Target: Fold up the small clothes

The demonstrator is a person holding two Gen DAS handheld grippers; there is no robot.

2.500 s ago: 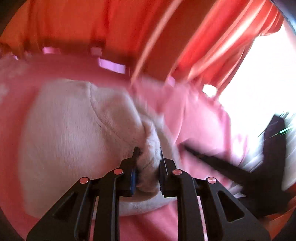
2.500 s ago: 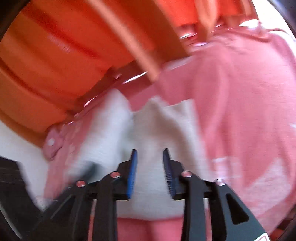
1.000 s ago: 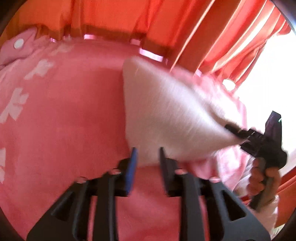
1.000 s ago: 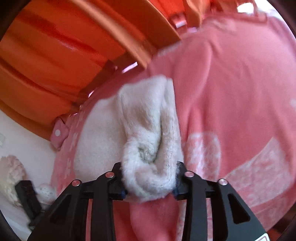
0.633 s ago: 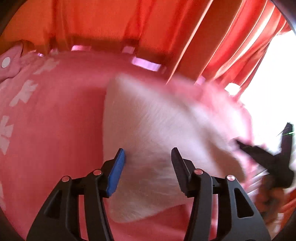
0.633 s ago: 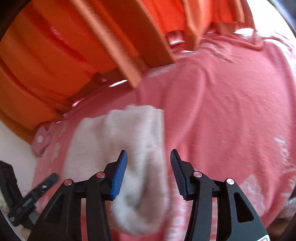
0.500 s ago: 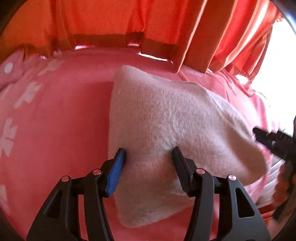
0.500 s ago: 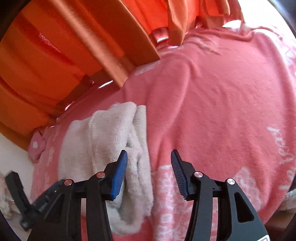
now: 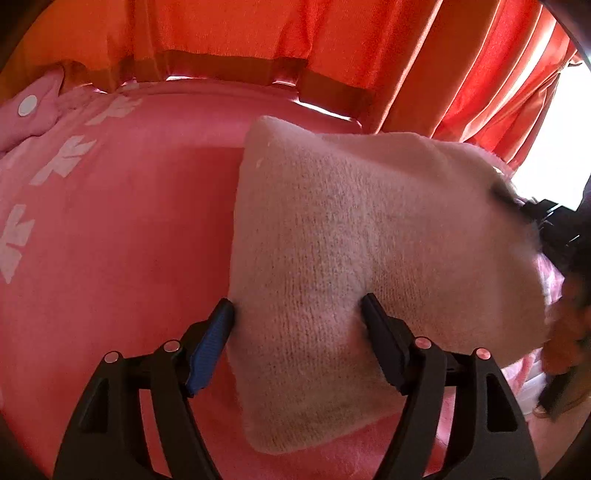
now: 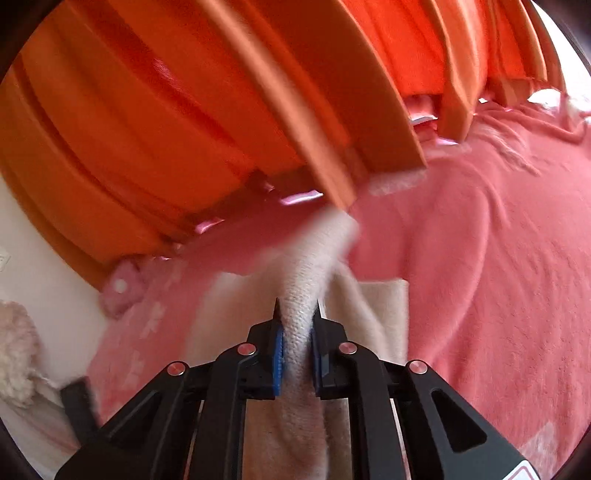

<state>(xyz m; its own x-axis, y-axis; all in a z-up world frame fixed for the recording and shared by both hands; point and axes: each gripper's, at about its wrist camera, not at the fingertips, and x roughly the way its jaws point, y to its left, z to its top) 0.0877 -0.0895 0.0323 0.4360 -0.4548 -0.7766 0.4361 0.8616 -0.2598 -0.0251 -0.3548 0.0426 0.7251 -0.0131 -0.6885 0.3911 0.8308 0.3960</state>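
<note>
One cream knit garment [image 9: 369, 266] lies on the pink fleece blanket [image 9: 122, 236], folded into a rough triangle with its point toward the orange curtain [image 9: 258, 33].

Left gripper [image 9: 297, 314] angles down over the near edge of the garment. Jaws stand wide and have just been opening. The knit sits between the fingers; whether the pads press on it is unclear, they look to be only just beside it.

Right gripper [image 10: 295, 314] also tilts down toward the blanket – its jaws have just closed and are clamped on a raised ridge of the same cream knit [image 10: 306, 280], which stands up between the blue pads [image 10: 277, 350]. In the left view this gripper shows at the far right edge, dark and blurred, with part of the person's hand [image 9: 565, 332] below it.

Hard to read: the fold above the right jaws is motion-blurred. The garment's type can't be told. Bottom left of the right view holds a blurred black object [image 10: 79, 406] and a white fluffy item [image 10: 18, 354], both cut off by the lens edge.

Count: one garment, one blanket, two grippers.
</note>
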